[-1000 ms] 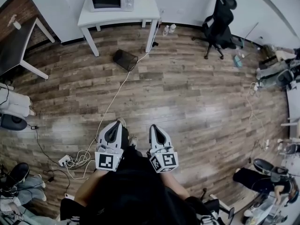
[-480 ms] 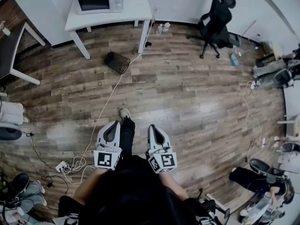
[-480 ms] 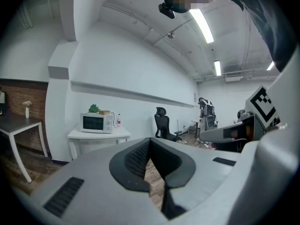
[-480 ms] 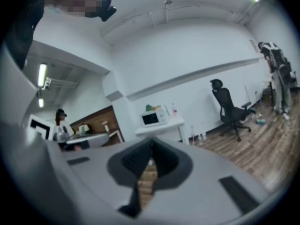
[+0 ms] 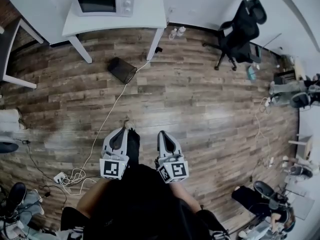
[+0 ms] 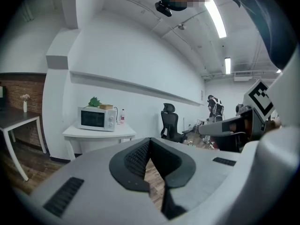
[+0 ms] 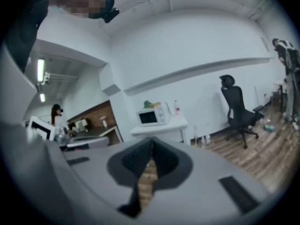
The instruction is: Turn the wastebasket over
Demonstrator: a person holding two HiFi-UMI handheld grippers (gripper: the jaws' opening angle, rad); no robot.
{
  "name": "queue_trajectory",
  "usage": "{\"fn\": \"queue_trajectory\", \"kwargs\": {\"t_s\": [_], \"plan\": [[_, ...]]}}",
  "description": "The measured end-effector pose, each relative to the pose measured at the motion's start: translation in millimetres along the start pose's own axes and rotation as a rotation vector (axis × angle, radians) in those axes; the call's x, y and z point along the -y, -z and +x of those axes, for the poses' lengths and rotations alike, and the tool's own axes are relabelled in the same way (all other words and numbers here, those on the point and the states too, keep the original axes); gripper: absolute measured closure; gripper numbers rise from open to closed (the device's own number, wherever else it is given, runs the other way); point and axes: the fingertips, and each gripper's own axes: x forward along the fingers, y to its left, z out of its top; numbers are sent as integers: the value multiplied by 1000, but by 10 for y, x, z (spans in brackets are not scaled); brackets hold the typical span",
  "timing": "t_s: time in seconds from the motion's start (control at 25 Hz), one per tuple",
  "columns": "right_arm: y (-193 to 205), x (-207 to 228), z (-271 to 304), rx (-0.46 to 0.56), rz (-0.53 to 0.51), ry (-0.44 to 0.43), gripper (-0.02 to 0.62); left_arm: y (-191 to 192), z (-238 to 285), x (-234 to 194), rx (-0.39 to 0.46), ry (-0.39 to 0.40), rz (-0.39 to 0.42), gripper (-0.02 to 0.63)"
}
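Observation:
The wastebasket (image 5: 122, 70), black mesh, lies on its side on the wood floor beside the white table's right front leg. It is far ahead of both grippers. My left gripper (image 5: 120, 133) and right gripper (image 5: 165, 135) are held side by side in front of the person's body, pointing toward the basket. Both are shut with nothing between the jaws. In the left gripper view the left gripper (image 6: 150, 142) has its pads meeting at the tips, as does the right gripper (image 7: 151, 143) in its own view. The jaws hide the basket in both gripper views.
A white table (image 5: 150, 14) with a microwave (image 5: 104, 5) stands against the far wall. A white cable (image 5: 107, 119) runs across the floor to a power strip (image 5: 60, 176). A black office chair (image 5: 240, 31) stands far right. Bottles (image 5: 176, 32) sit by the wall.
The person has walked forward: table and wastebasket have come slightly nearer and shifted left in the head view. Both grippers stayed shut and kept their place before the body.

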Motion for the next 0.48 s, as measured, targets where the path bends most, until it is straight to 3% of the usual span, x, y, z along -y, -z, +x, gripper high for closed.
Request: {"fn": "queue_trajectory", "kwargs": {"t_s": [0.48], "plan": [[-549,317,1100,-10,-50,-72,563,-290,821,-535,17,-79,-9,571]]}}
